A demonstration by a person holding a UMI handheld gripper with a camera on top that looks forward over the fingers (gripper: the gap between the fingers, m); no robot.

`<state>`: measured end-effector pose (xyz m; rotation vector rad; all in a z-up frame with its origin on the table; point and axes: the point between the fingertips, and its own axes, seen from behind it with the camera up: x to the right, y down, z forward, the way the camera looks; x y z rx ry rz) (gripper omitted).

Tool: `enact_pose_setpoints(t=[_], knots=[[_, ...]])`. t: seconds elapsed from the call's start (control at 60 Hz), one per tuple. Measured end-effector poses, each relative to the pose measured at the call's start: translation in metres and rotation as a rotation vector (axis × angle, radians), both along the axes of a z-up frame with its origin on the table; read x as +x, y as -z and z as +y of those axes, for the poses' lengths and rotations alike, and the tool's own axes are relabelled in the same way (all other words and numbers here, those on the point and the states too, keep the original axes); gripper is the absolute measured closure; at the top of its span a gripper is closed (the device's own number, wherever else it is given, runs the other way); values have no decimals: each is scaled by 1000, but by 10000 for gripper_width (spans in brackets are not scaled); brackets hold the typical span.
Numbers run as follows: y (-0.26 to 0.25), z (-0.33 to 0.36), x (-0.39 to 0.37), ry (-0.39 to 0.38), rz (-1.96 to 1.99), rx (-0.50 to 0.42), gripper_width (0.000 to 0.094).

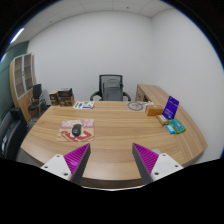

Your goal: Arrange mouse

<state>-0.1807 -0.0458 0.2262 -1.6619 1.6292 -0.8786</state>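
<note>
1. The mouse (76,129) sits on a mat (77,127) on the worktop (115,133), far ahead of the left finger. It is too small to tell which way it points.
2. The fingers (77,158) are wide apart and hold nothing.
3. An office chair (110,88) stands behind the worktop, and a purple box (171,106) and a white round thing (136,105) sit at the right.

My gripper (109,160) points straight ahead, held level; its two fingers spread wide apart, with nothing between them; the left finger (70,162) and the right finger (151,160) each show a magenta pad on the inner face; both tips angle slightly inward toward one another; neither touches anything.
</note>
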Motion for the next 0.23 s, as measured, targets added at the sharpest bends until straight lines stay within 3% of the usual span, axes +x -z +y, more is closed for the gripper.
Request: enact_pose_setpoints(t=[0.233], knots=[[-8, -26, -50, -2, -6, 4, 69]])
